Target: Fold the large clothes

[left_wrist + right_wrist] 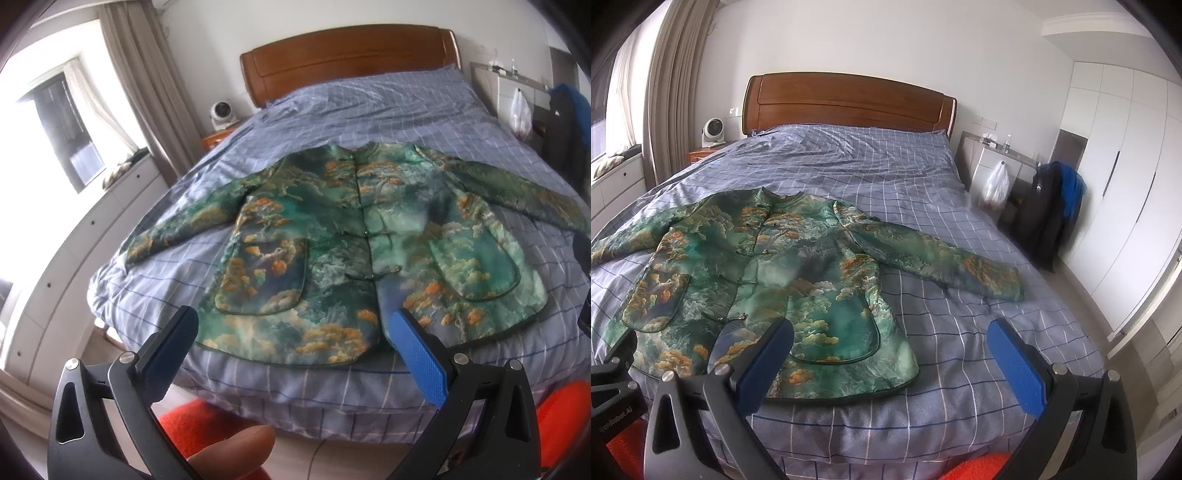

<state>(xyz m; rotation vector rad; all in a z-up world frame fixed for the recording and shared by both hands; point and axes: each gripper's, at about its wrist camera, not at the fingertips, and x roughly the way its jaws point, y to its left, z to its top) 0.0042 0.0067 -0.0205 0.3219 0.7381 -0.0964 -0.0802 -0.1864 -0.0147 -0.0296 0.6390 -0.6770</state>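
the green patterned jacket (pixel 354 236) is spread flat, front up, on the checked bed (pixel 369 110), collar at 12 o'clock. left tongs (pixel 295 354) and right tongs (pixel 890 358) are held wide, nothing gripped, at the 6 o'clock edge.

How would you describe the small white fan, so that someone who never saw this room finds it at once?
Start at the bed with the brown wooden headboard. Beside the headboard, toward the curtain, stands a low wooden nightstand, and the fan sits on it. It is the only round white object there, with a dark circular grille facing the room.
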